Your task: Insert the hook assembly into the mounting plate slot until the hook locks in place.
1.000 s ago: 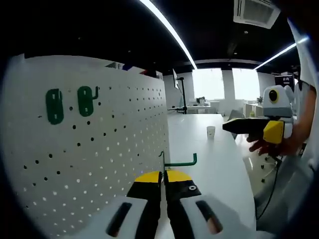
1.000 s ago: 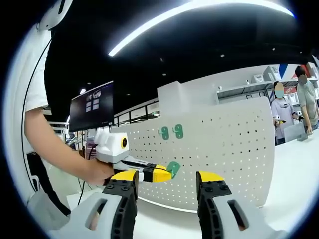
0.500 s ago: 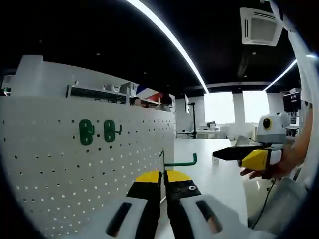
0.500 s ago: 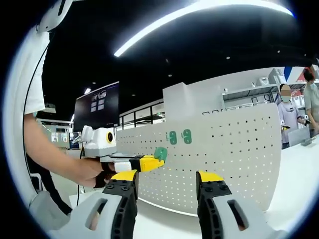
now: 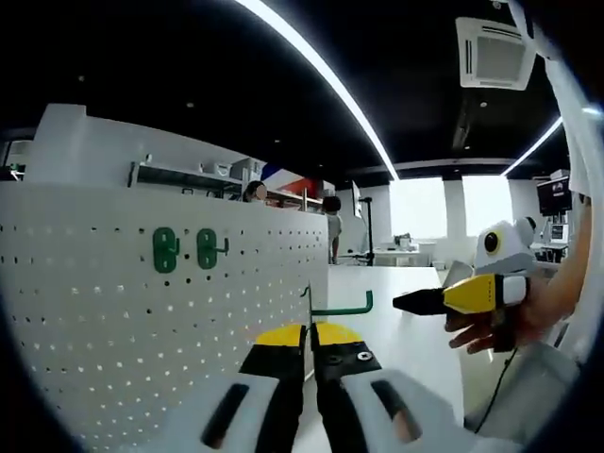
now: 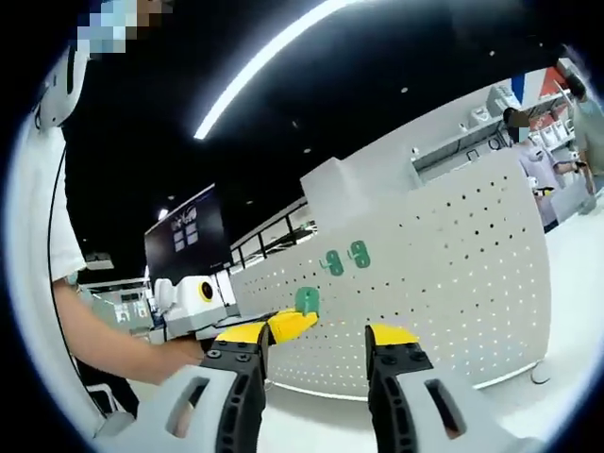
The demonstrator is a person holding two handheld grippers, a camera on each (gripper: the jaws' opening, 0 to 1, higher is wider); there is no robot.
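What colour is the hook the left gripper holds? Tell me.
Green; the hook shows best in the left gripper view.

Dim dark ceiling, bright ceiling light strips (image 5: 321,75), glaring windows (image 5: 415,193), fisheye-bent edges.

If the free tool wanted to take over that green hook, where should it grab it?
Probably the straight green rod of the hook, which juts bare beyond the left gripper. Its flat plate end is clamped in those jaws. The open right gripper would best come from the side, jaws closing across the rod, short of the upturned tip.
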